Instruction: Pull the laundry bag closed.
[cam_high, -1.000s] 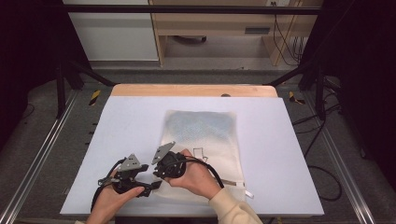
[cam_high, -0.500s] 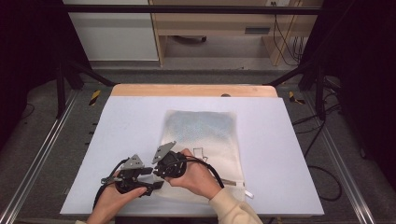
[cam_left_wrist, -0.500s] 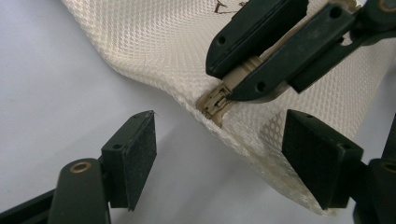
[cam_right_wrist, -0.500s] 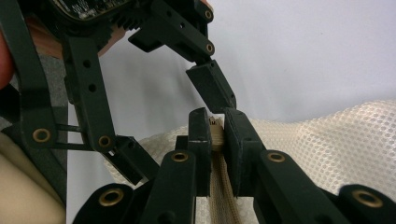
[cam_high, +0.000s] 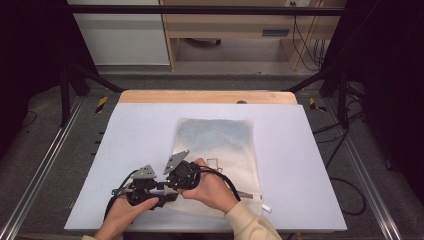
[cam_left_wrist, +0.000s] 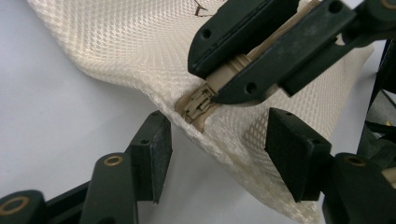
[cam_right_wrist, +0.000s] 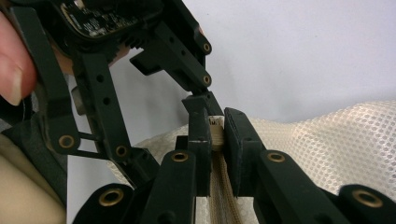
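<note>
The mesh bag (cam_high: 220, 160) is lying flat on the white surface (cam_high: 125, 150), and both hands are working at its near left corner, where the beige zipper slider (cam_left_wrist: 196, 103) is sitting. The right hand-held gripper (cam_right_wrist: 215, 133) is clamping the zipper tape just behind the slider, so this corner is being lifted a little. The left hand-held gripper (cam_left_wrist: 217, 154) has just been closing its jaws; they are now half narrowed, standing on both sides of the slider without pressing it yet. I judge that the person is preparing to pinch the slider and pull it along the zipper.
</note>
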